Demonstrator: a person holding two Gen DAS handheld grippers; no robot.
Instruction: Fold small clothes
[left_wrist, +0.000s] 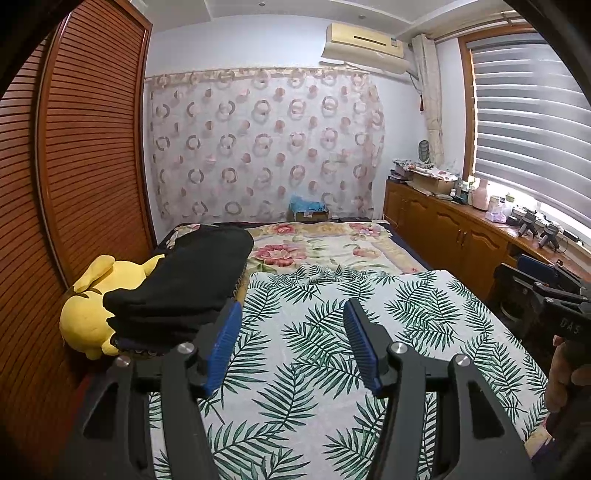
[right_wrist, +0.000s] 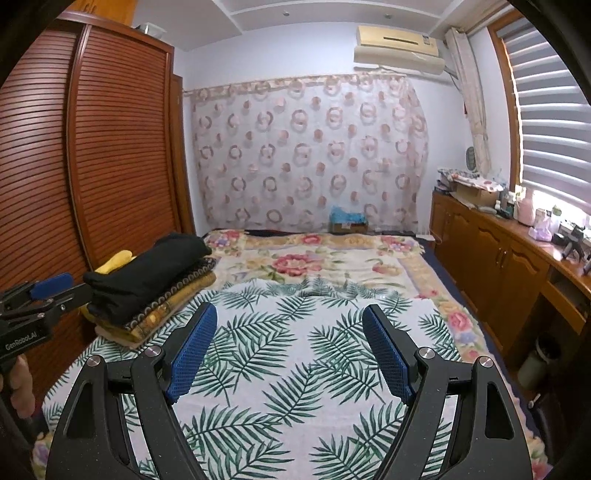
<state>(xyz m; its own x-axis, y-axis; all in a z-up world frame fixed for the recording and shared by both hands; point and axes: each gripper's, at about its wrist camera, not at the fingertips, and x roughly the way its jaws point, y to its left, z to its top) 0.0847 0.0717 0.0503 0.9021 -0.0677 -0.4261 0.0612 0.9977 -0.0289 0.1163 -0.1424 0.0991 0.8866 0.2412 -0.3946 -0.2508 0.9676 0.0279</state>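
A stack of folded black clothes (left_wrist: 184, 284) lies at the left side of the bed; in the right wrist view the black clothes (right_wrist: 147, 269) rest on folded patterned cloths (right_wrist: 173, 302). My left gripper (left_wrist: 291, 317) is open and empty above the palm-leaf sheet (left_wrist: 332, 332), just right of the stack. My right gripper (right_wrist: 290, 319) is open and empty above the same sheet (right_wrist: 295, 350). The left gripper also shows at the left edge of the right wrist view (right_wrist: 51, 288), beside the stack. The right gripper shows at the right edge of the left wrist view (left_wrist: 546, 280).
A yellow plush toy (left_wrist: 92, 306) lies behind the stack against the wooden slatted wardrobe (left_wrist: 74, 166). A floral blanket (left_wrist: 325, 251) covers the far bed. A wooden cabinet (right_wrist: 498, 266) with small items runs along the right under the window.
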